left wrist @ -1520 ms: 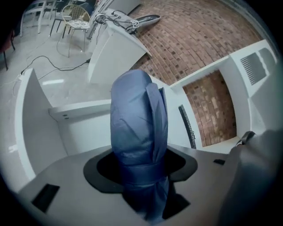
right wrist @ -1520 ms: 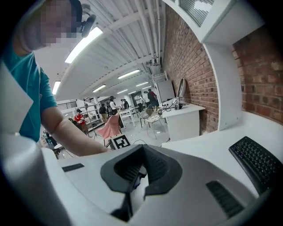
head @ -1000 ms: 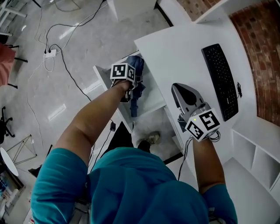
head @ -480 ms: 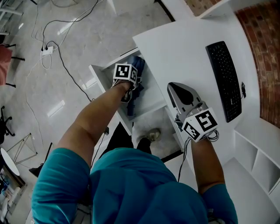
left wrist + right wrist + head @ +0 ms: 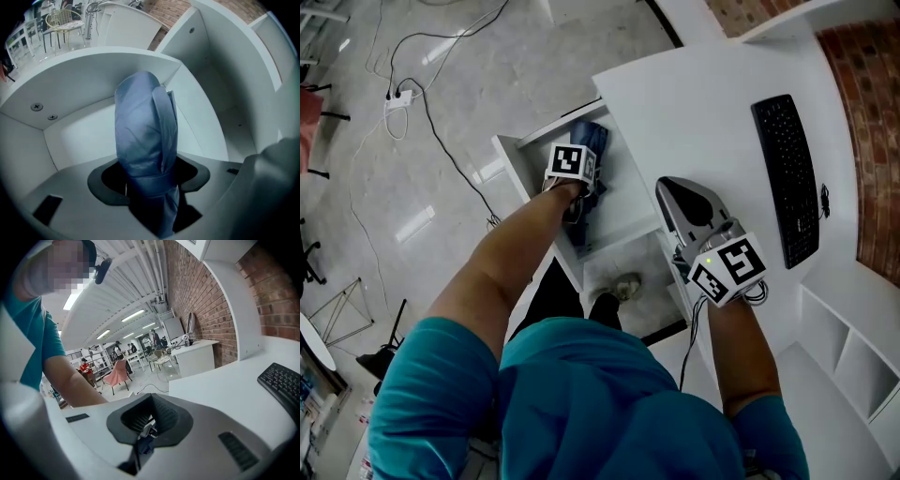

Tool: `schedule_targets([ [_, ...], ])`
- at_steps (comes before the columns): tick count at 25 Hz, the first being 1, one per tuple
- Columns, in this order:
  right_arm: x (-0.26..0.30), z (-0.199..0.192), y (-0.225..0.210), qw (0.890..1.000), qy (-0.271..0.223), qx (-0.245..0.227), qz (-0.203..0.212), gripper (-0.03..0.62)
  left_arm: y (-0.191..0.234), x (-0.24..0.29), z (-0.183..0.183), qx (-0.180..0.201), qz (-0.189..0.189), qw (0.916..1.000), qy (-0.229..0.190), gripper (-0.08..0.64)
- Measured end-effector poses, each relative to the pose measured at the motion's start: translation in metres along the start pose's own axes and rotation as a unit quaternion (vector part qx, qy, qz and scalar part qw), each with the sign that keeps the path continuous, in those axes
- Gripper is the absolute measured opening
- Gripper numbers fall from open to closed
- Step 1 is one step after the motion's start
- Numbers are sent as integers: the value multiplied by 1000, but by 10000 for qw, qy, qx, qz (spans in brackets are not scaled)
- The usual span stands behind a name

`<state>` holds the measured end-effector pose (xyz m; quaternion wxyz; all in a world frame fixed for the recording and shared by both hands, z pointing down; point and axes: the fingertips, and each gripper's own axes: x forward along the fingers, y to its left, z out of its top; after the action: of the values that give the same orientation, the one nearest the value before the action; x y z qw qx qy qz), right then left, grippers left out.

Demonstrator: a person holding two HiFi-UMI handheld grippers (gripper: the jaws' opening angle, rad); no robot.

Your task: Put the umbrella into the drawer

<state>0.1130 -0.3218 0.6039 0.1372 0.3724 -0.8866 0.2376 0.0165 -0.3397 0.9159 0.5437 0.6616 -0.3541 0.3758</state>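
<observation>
A folded blue umbrella (image 5: 593, 139) hangs nose-down inside the open white drawer (image 5: 523, 153) at the desk's left side. My left gripper (image 5: 580, 192) is shut on it around its strapped middle. In the left gripper view the umbrella (image 5: 144, 126) fills the gap between the jaws of that gripper (image 5: 150, 190) and points at the drawer's inner walls (image 5: 79, 77). Over the front edge of the white desk (image 5: 694, 103) my right gripper (image 5: 682, 194) hovers with nothing in it. Its jaws (image 5: 144, 428) look shut.
A black keyboard (image 5: 793, 178) lies on the desk to the right of the right gripper. White shelf compartments (image 5: 853, 342) stand at the lower right. Cables and a power strip (image 5: 396, 97) lie on the floor to the left. A shoe (image 5: 624, 286) shows below the drawer.
My left gripper has sunk deeper into the drawer with the umbrella. The right gripper has dropped a little over the desk edge.
</observation>
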Motion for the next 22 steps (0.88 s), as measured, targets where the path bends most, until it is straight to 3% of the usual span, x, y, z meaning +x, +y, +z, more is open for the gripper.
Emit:
schedule_targets([
  [4, 2, 0, 3, 10000, 32, 19, 9, 23, -1, 1, -1, 19, 150, 9999, -59, 278],
  [9, 1, 4, 8, 10000, 38, -33, 33, 23, -7, -2, 1, 44, 56, 9998, -159, 299],
  [18, -7, 13, 21, 9999, -7, -115, 5, 23, -22, -35, 14, -136, -266, 9969, -729, 318],
  [22, -12, 21, 28, 9998, -71, -187, 2, 23, -34, -64, 29, -158, -517, 9909, -1230, 318],
])
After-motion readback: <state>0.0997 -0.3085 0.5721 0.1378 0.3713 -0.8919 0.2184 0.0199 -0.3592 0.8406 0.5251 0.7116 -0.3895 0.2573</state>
